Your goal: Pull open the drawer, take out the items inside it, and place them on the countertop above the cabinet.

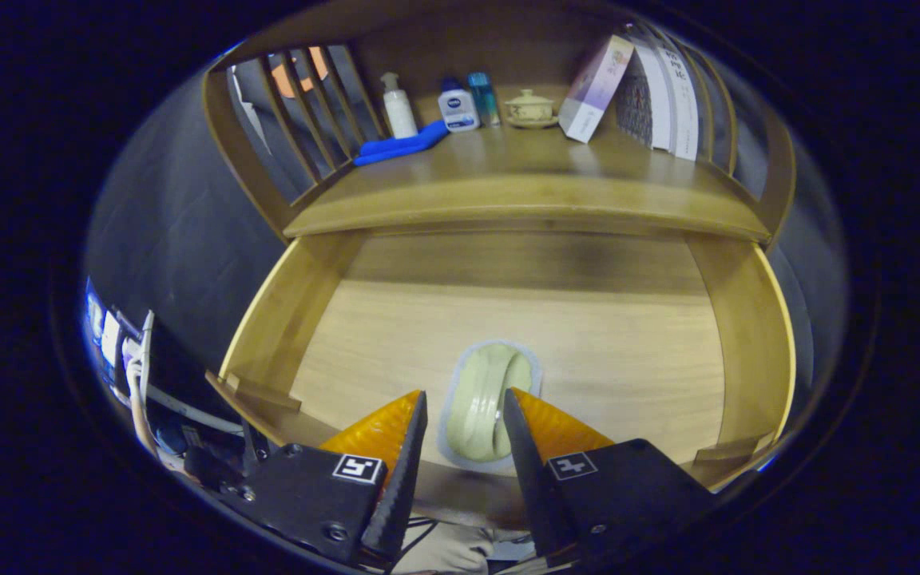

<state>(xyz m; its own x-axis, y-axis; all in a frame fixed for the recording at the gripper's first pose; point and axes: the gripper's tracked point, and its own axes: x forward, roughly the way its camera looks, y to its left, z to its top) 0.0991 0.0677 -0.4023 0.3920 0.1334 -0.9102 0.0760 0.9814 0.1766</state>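
Here, gripper view:
Drawer (324, 319): pulled out from under the countertop, its pale wooden floor and both side walls in sight.
Packet (488, 403): a pale green item sealed in clear wrap, lying flat on the drawer floor near the front edge; what it is exactly cannot be told.
Gripper (464, 411): fingers spread apart, one on each side of the packet's near end, the packet between them; whether either finger touches the wrap cannot be told, and nothing is clamped.
Countertop (524, 188): wooden surface above the drawer, with slatted rails at both sides.
On the countertop, left: a blue cloth (400, 145) lying flat, a white pump bottle (398, 106) standing just behind it.
On the countertop, middle: a white and blue bottle (458, 108), a teal bottle (484, 97) just beside it, then a small lidded cup on a saucer (530, 108).
On the countertop, right: a box (596, 88) leaning against upright books (668, 96).
Beside the drawer, left: white cables (140, 375) against a dark background.
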